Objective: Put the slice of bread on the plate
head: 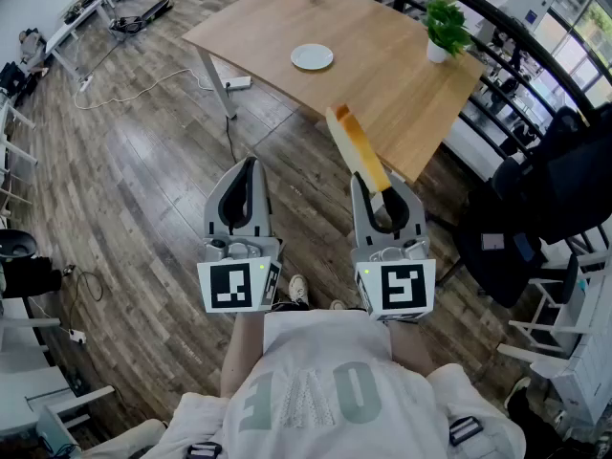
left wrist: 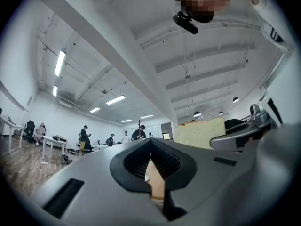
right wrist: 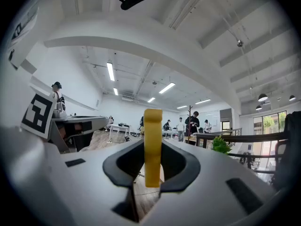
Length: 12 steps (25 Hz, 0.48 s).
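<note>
Golden crust frames the slice of bread (head: 356, 146), which the right claw (head: 381, 191) pinches at its lower end. The slice stands on edge in the air in front of the person, tilted forward and up.

It is probably very light, soft and easy to crush. A hard squeeze would likely dent the crumb, and the long free end could sag or tear away at the grip. The crust rim looks like the firmest place to hold. A gentle pinch near one end, as here, leaves the far end free to touch down first.

From the head view the slice shows as a narrow orange-yellow strip. In the right gripper view it is a thin yellow upright band, pressed between the jaws. The left gripper view shows its broad face, creamy pale and roughly square.

The left claw (head: 251, 168) is closed with nothing in it, just beside the right one. The white plate (head: 312, 56) sits on the wooden bench (head: 382, 75), well apart from the bread.
</note>
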Motion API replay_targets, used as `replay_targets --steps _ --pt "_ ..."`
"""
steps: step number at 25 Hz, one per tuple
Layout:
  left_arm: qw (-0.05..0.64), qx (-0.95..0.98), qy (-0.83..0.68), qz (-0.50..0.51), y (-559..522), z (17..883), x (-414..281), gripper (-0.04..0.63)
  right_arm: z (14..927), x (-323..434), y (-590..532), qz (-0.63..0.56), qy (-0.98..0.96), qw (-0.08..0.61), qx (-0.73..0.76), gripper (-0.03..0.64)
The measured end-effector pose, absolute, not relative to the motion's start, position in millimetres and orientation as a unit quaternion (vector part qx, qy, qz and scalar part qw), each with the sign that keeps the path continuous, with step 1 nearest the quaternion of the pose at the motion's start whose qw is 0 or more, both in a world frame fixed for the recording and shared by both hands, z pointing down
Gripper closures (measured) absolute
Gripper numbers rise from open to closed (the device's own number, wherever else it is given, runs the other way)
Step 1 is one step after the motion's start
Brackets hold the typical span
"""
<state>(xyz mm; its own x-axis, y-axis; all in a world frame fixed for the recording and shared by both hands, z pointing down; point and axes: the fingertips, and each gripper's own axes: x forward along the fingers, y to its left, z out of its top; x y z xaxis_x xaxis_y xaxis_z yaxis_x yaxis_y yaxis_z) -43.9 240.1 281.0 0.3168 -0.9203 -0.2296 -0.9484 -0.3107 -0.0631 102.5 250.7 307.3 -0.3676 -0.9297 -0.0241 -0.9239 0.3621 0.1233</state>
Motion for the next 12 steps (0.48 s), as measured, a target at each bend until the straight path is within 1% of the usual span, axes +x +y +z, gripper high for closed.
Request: replay_targets --steps 5,12 --pt "0.096 -0.804 0.582 0.075 227.1 282.3 -54.5 0.586 311.3 98.2 236.4 -0.068 -0.825 0.034 0.561 0.526" --pt "0.092 -0.804 0.580 0.089 207.7 283.0 -78.2 0.586 311.7 71.5 220.8 -0.069 -0.835 0.037 0.545 0.526"
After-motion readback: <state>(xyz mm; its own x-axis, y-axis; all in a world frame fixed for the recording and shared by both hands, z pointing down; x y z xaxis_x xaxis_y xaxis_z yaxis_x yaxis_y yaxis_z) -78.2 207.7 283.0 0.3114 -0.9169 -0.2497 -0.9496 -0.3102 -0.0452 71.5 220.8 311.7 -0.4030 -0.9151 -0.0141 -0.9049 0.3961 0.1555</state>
